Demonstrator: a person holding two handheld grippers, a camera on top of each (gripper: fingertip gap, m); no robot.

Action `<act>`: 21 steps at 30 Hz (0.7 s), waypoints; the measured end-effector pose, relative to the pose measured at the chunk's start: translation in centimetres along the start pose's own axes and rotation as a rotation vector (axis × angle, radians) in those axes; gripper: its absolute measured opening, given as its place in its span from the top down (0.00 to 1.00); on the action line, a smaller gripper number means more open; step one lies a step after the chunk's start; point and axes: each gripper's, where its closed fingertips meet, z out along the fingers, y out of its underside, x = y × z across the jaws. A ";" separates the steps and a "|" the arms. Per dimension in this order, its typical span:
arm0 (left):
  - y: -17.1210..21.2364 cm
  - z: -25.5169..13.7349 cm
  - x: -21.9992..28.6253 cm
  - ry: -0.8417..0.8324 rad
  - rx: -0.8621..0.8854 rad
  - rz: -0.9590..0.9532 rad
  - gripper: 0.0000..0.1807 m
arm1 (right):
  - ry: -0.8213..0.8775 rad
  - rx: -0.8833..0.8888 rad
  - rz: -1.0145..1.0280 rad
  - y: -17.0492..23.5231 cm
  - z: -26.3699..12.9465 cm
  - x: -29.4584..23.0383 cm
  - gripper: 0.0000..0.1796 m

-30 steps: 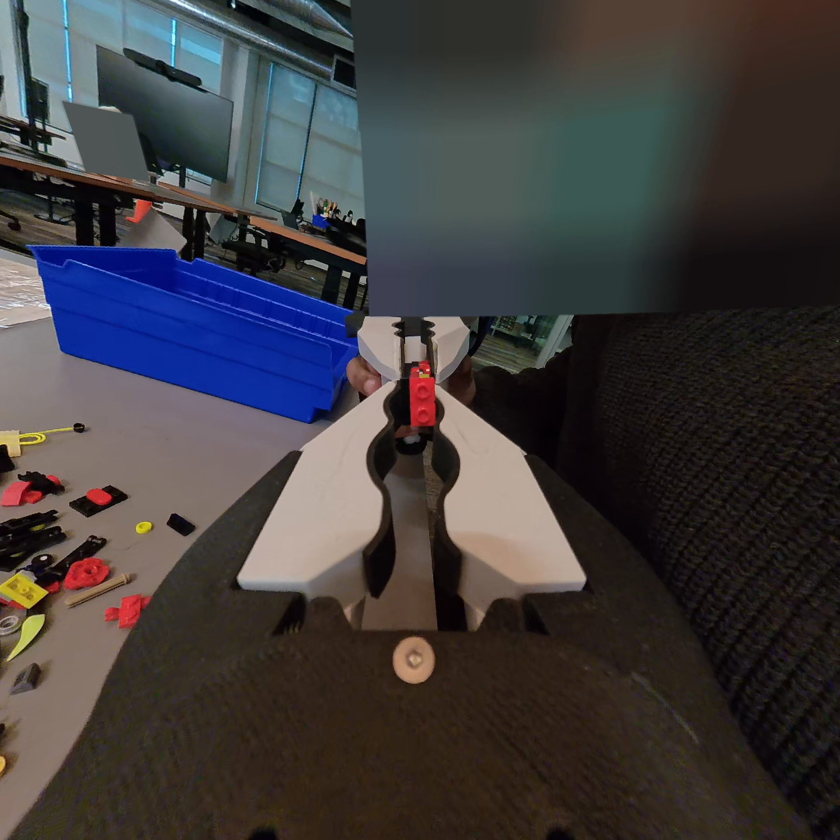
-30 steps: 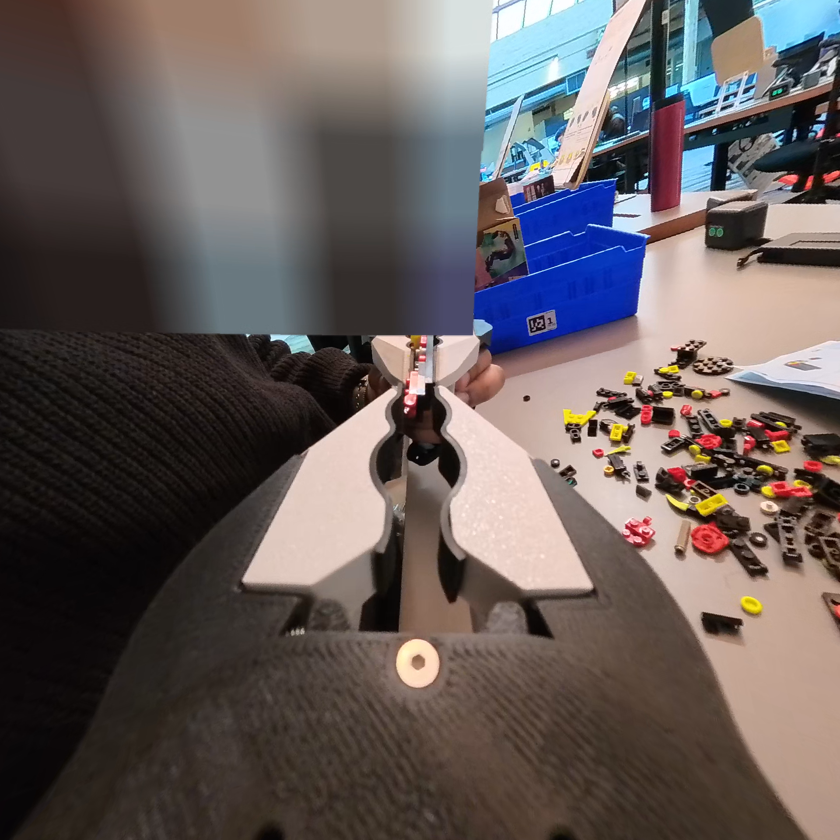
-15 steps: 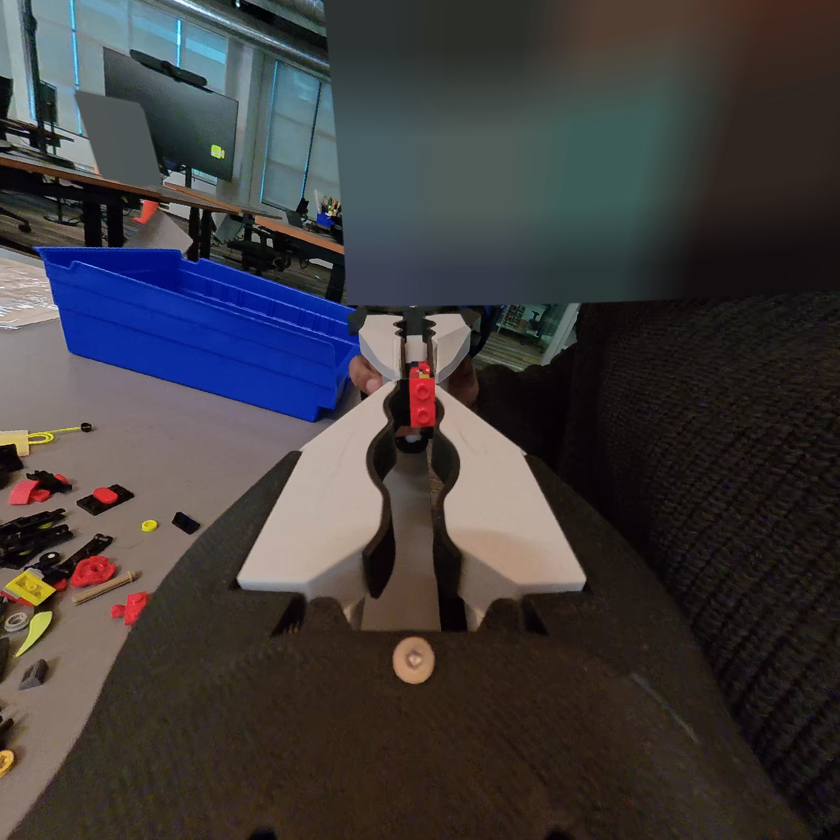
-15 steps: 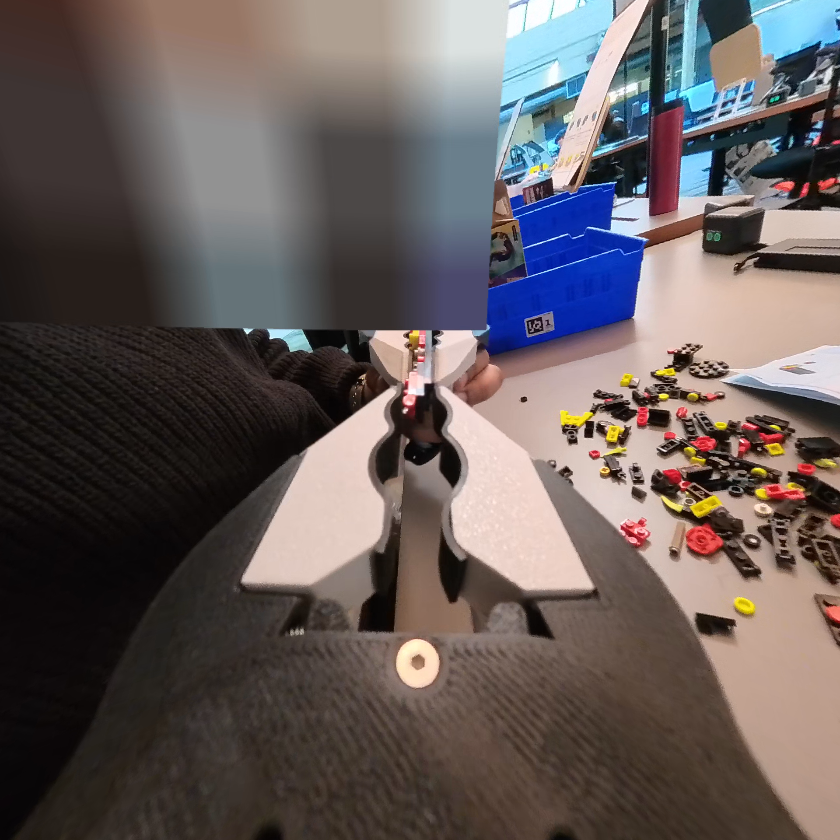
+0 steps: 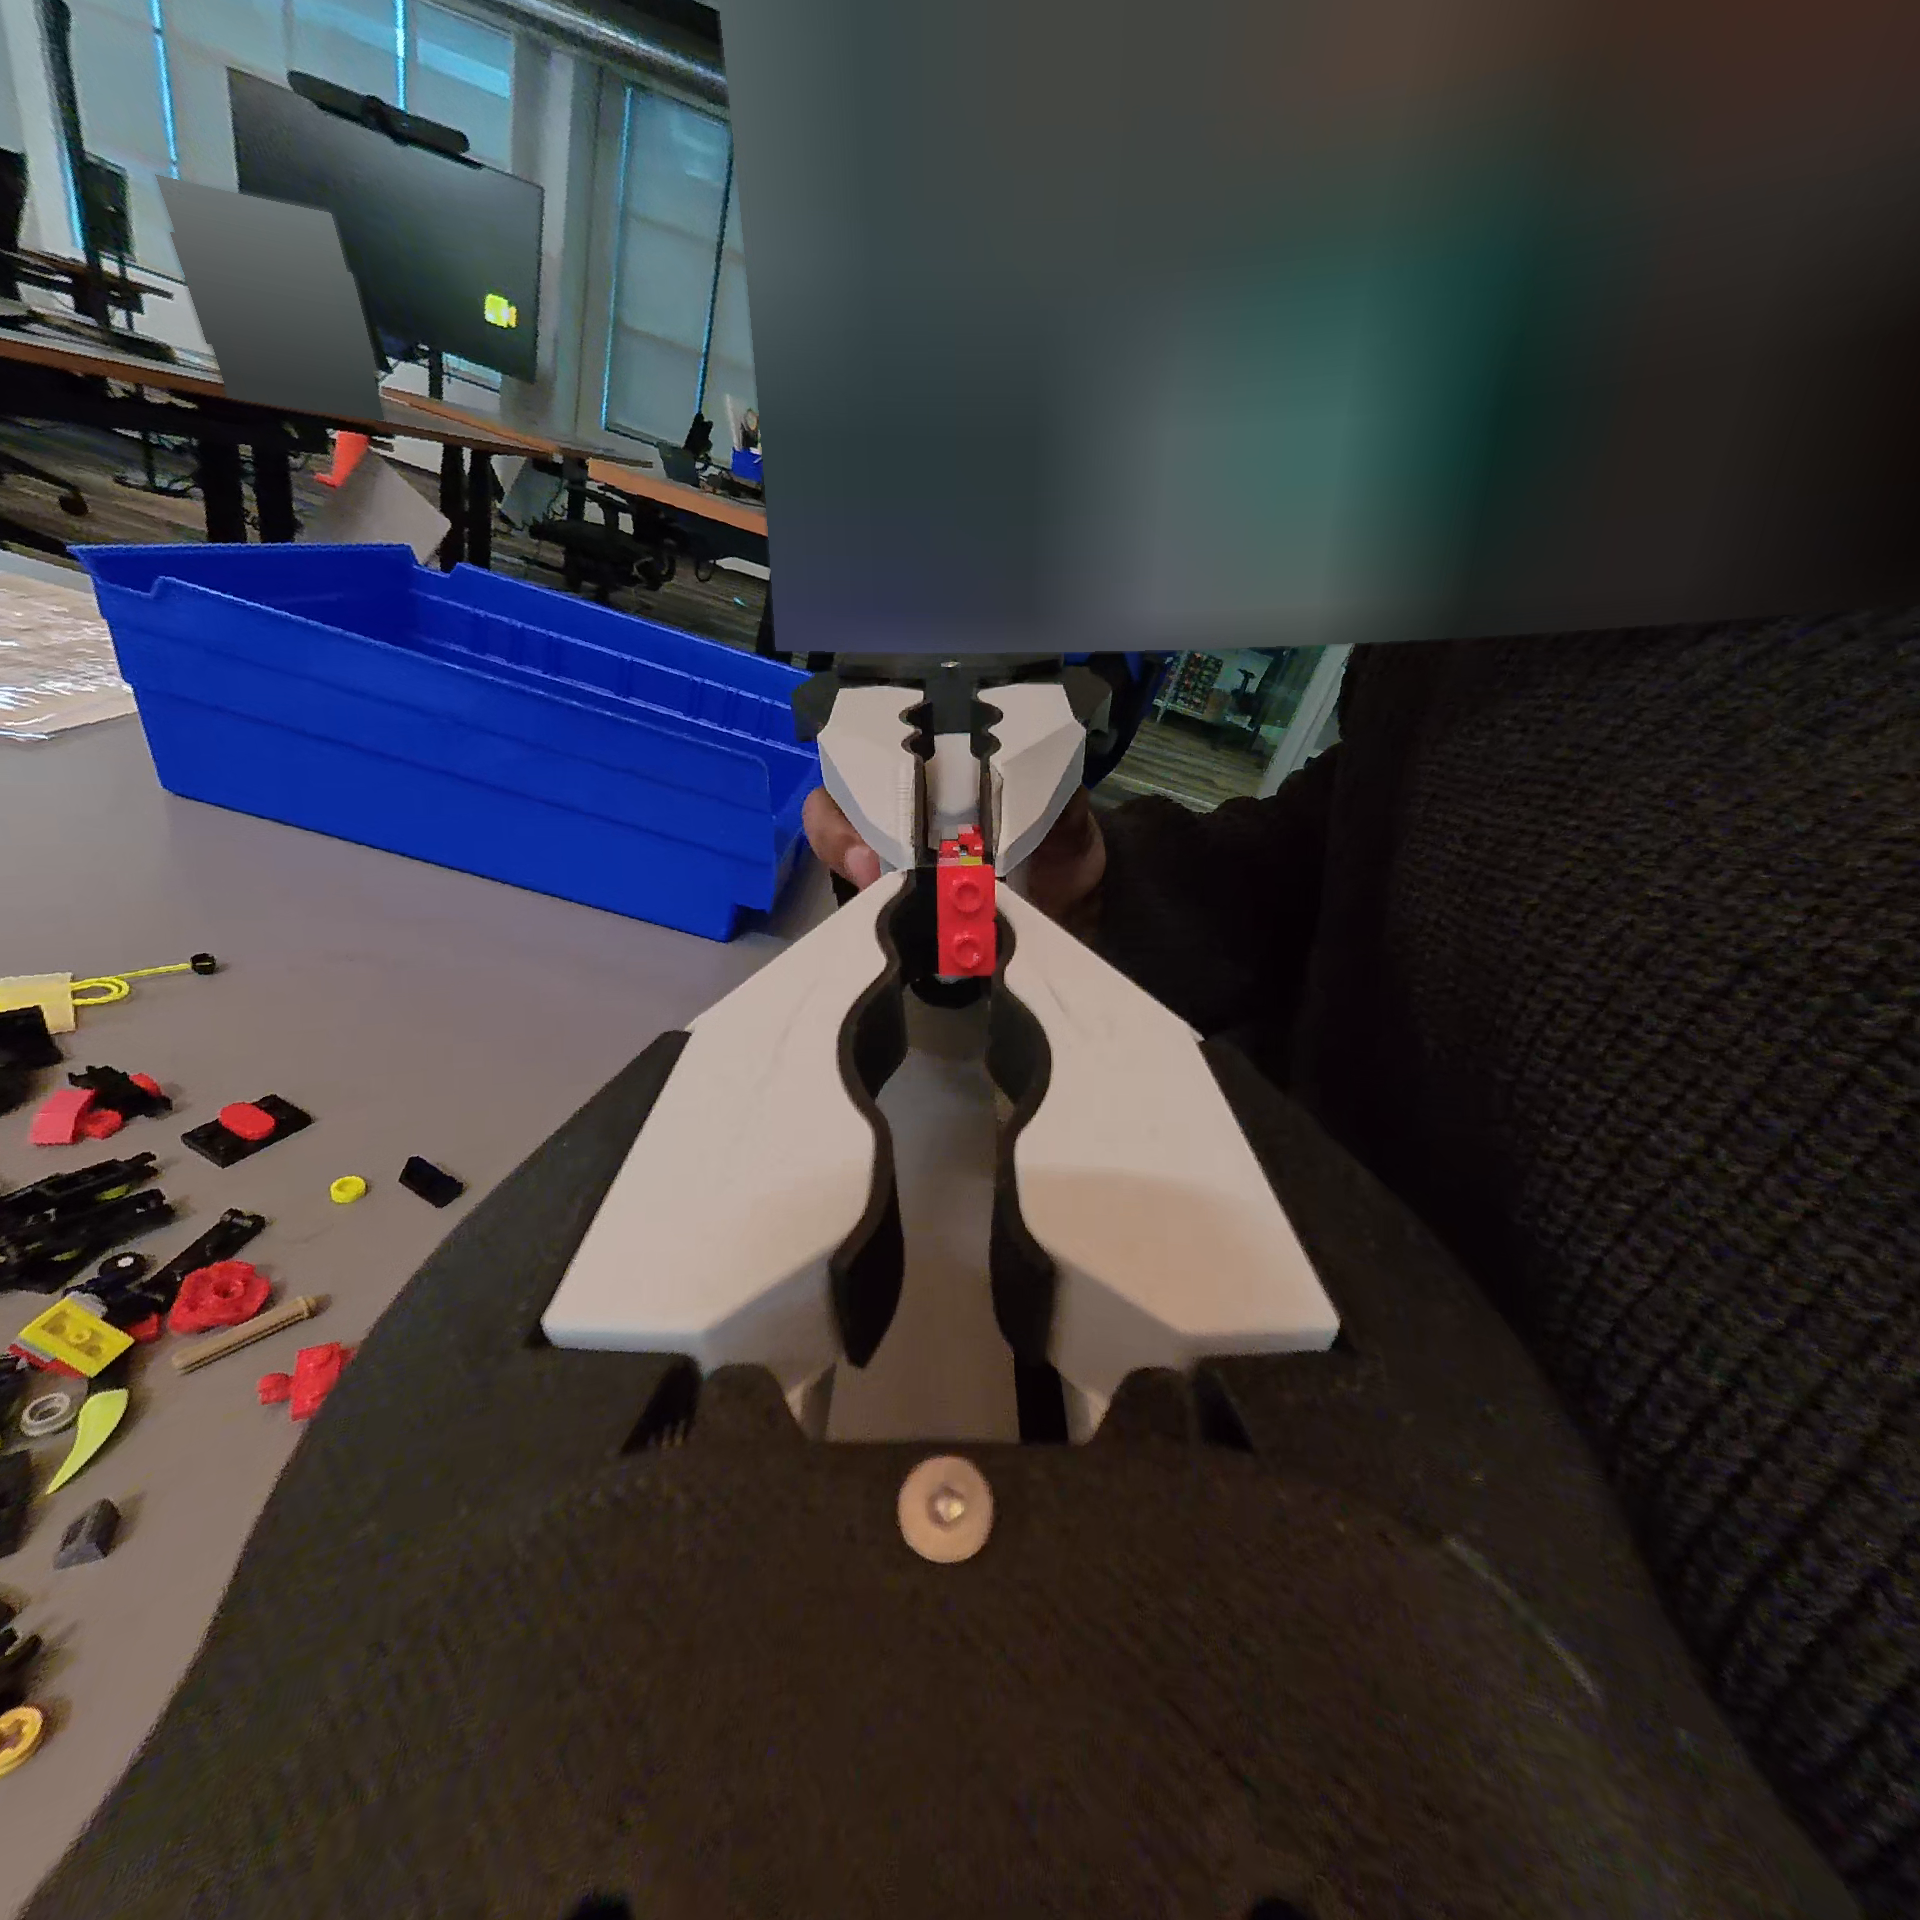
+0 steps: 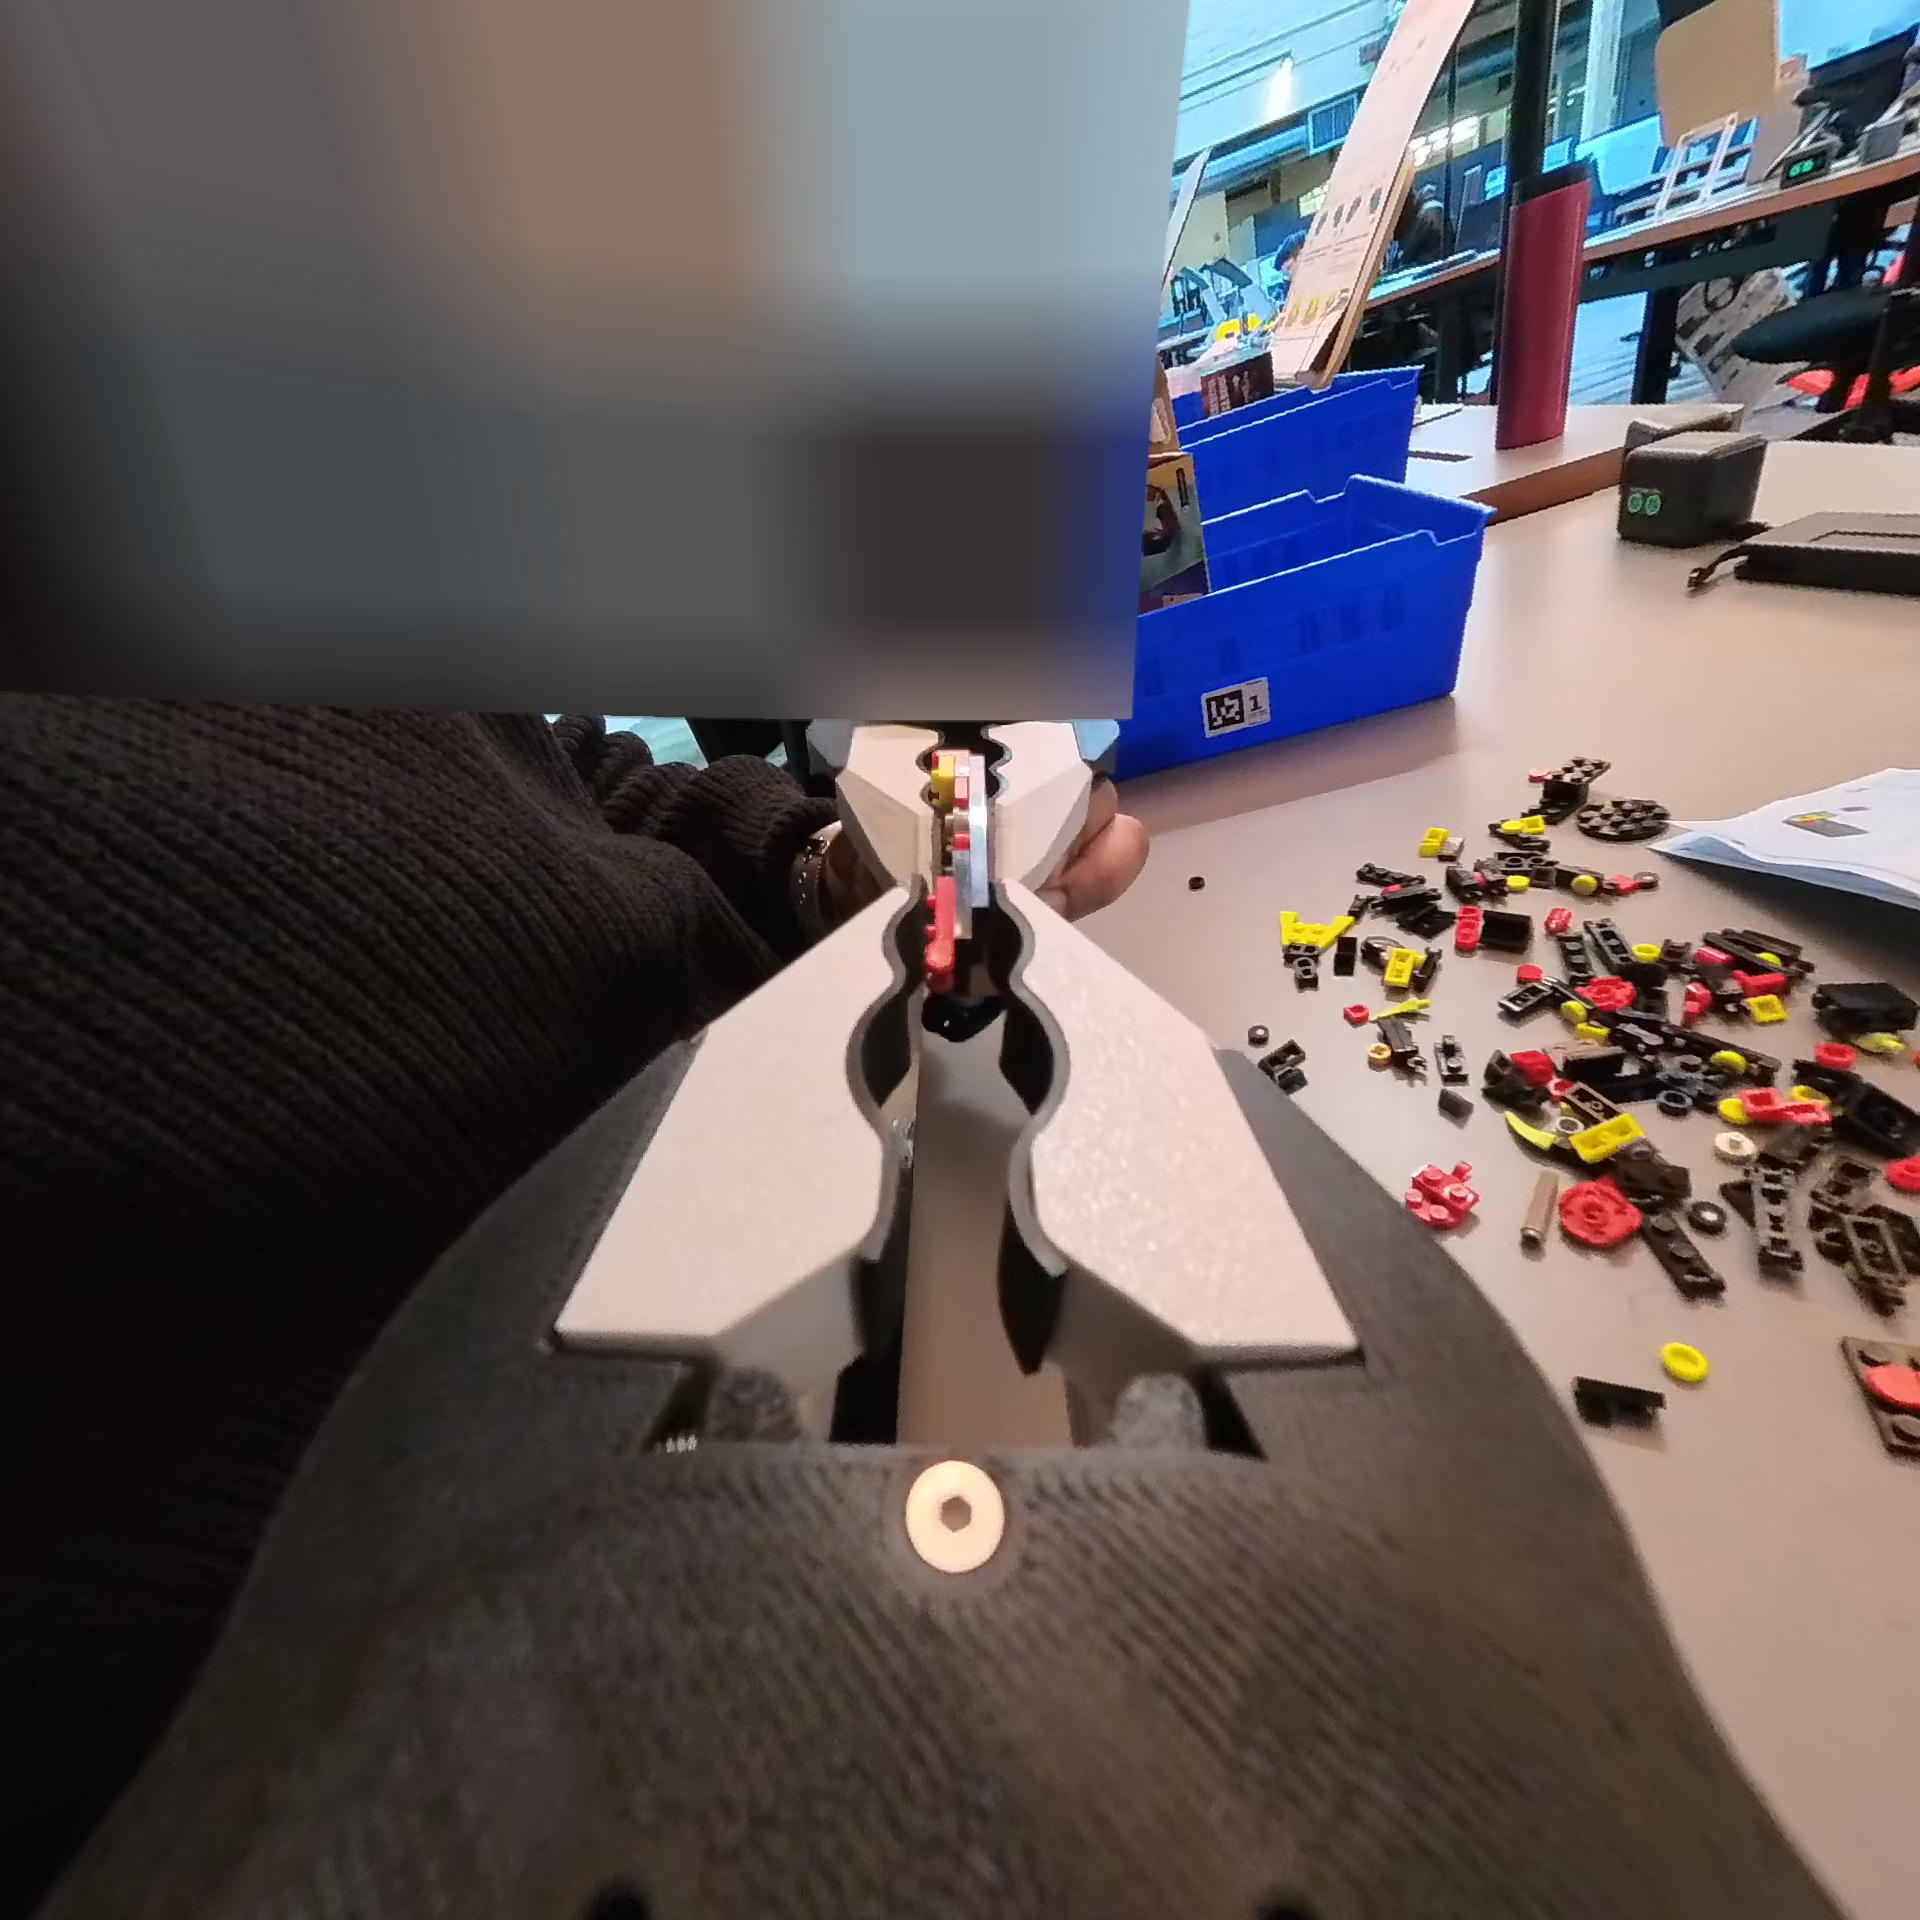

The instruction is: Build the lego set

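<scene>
My two grippers meet tip to tip in the air above the table's near edge. In the left wrist view my left gripper [image 5: 956,899] is shut on a small red lego brick [image 5: 962,925]. The right gripper [image 5: 956,831] faces it, shut on the far end of the same small build. In the right wrist view my right gripper [image 6: 951,909] is shut on a thin lego build [image 6: 940,930] of red, yellow and grey parts. The left gripper [image 6: 961,831] is shut on its far end. How the parts join is hidden between the fingers.
Loose black, red and yellow lego pieces [image 6: 1662,1049] lie spread on the grey table [image 5: 416,987], also in the left wrist view [image 5: 135,1247]. Blue bins [image 5: 447,727] [image 6: 1309,623] stand behind. An instruction sheet [image 6: 1808,842] lies at the right. A black knit sleeve [image 5: 1610,1143] fills one side. Left and right tips are no more than a few centimetres apart.
Both grippers stay shut and tip to tip on the build. The pair has drifted slightly, so the background has shifted a little in both views.
</scene>
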 end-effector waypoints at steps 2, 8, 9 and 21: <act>0.0 0.0 0.0 -0.001 0.001 0.000 0.97 | 0.007 -0.011 -0.010 0.0 0.1 0.0 0.95; 0.1 0.0 -0.3 -0.009 -0.005 -0.018 0.97 | 0.014 0.002 -0.002 0.1 0.0 0.4 0.95; 0.1 0.0 -0.5 -0.022 -0.005 -0.022 0.96 | 0.018 0.006 -0.004 0.0 -0.1 0.4 0.95; -0.2 -0.3 -1.1 -0.045 0.011 -0.032 0.97 | 0.021 0.039 0.039 -0.2 -0.4 1.0 0.84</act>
